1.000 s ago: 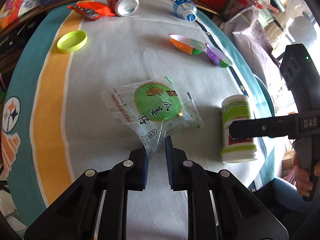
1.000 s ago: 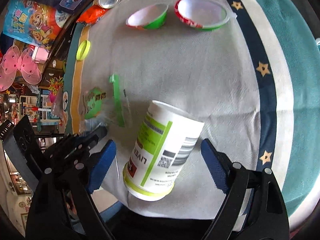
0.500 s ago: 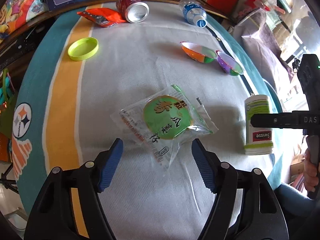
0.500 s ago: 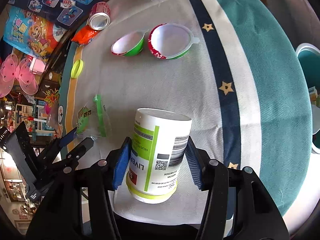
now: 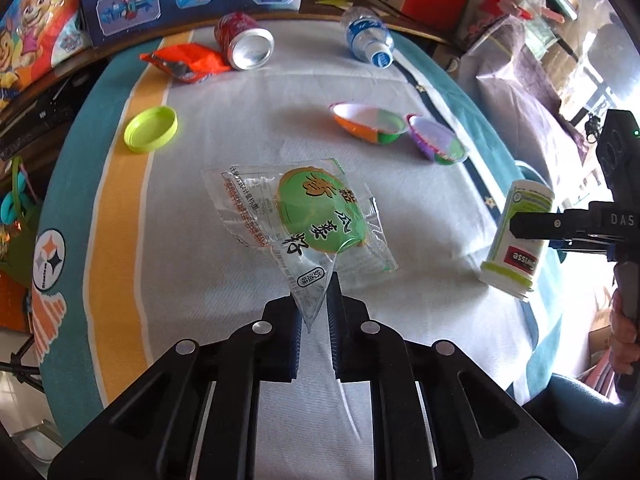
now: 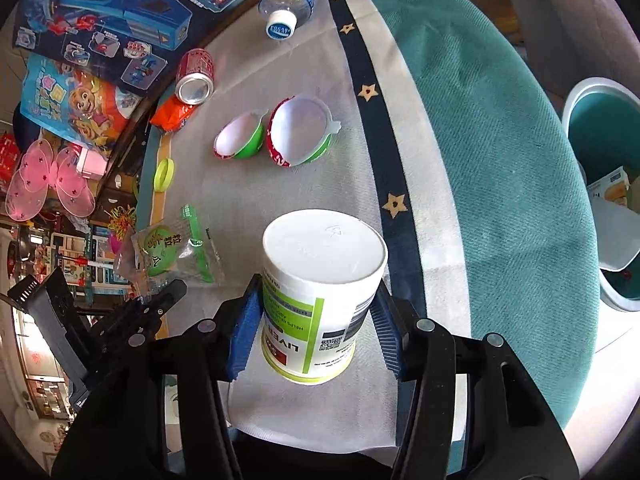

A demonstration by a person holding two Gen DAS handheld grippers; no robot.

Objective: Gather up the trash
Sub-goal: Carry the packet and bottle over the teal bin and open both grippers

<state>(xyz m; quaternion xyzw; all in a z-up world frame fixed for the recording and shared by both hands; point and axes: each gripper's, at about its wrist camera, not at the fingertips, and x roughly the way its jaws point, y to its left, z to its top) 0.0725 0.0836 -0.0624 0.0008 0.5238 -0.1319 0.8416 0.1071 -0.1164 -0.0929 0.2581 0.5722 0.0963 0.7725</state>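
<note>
A clear snack wrapper [image 5: 316, 208] with a green round print hangs tilted just above the white cloth. Its near corner sits between the pads of my left gripper [image 5: 314, 300], whose jaws are closing on it. A white bottle with green label [image 6: 324, 264] is clamped between the blue pads of my right gripper [image 6: 318, 286]. In the left wrist view the bottle [image 5: 520, 256] is tilted and lifted off the table's right edge. The right wrist view shows the wrapper [image 6: 168, 250] at left, with the left gripper [image 6: 160, 300] below it.
At the back of the table [image 5: 248, 320] lie a red can [image 5: 244, 42], a water bottle [image 5: 370, 42] and an orange wrapper [image 5: 186, 62]. A green lid [image 5: 151, 129] lies left; two empty cups [image 5: 368, 122] [image 5: 438, 144] lie right. A teal bin [image 6: 604, 160] stands beyond the table's right edge.
My left jaws opened wide, then closed on the wrapper's corner and raised it. My right jaws closed on the white bottle and lifted it off the table, tilting it.
</note>
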